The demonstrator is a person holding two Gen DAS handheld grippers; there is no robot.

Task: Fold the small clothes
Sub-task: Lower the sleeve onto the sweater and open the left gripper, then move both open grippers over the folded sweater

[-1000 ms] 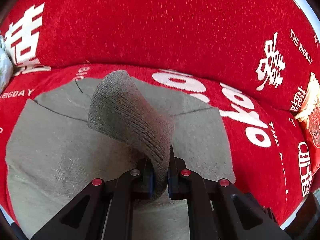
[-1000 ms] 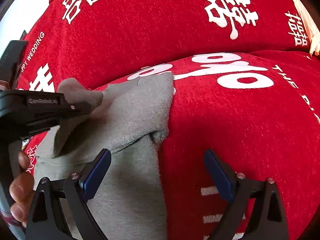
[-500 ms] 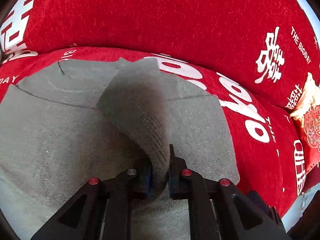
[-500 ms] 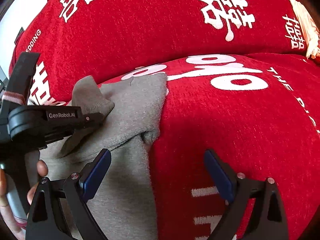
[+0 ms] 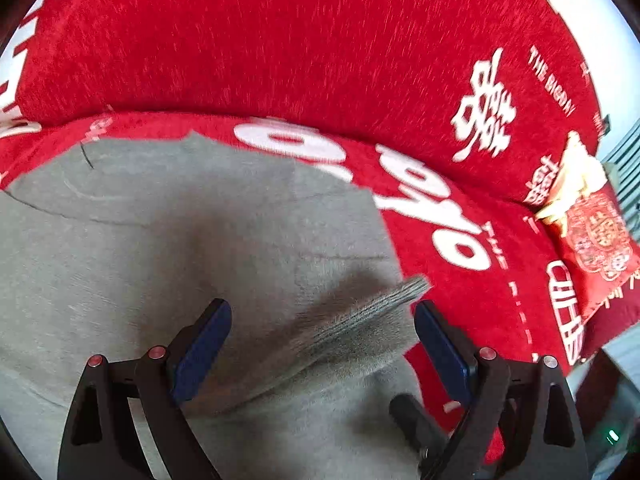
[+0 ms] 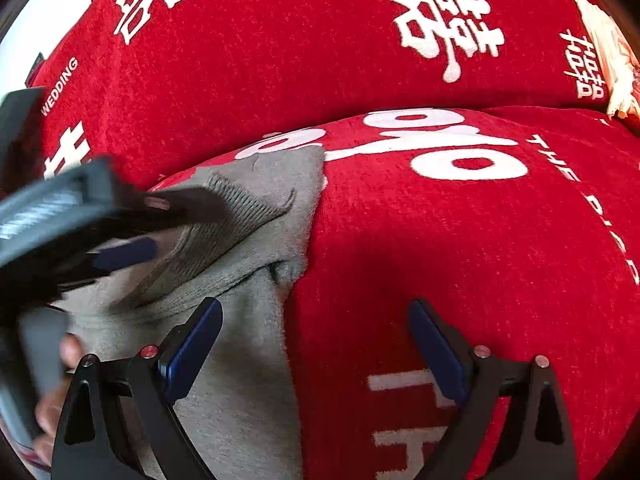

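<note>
A grey knit garment (image 5: 160,248) lies spread on the red seat cover (image 5: 460,208). My left gripper (image 5: 320,346) hovers over its right part, jaws opening wide. The ribbed sleeve cuff (image 5: 360,320) lies loose between the blue pads (image 5: 200,348), touching neither. In the right wrist view the left gripper (image 6: 168,228) shows blurred at the left, above the same ribbed cuff (image 6: 236,208). My right gripper (image 6: 314,348) stands open over the garment's right edge (image 6: 260,360) with nothing held between its fingers.
The red sofa backrest (image 5: 280,40) with white lettering rises just behind the garment. A red embroidered cushion with a pale tassel (image 5: 592,232) sits at the seat's right end. A person's fingers (image 6: 60,360) hold the left tool at the lower left.
The left gripper, shut on the ribbed cuff before, has opened and released it. The cuff has dropped flat toward the right across the garment. The right gripper has kept still.
</note>
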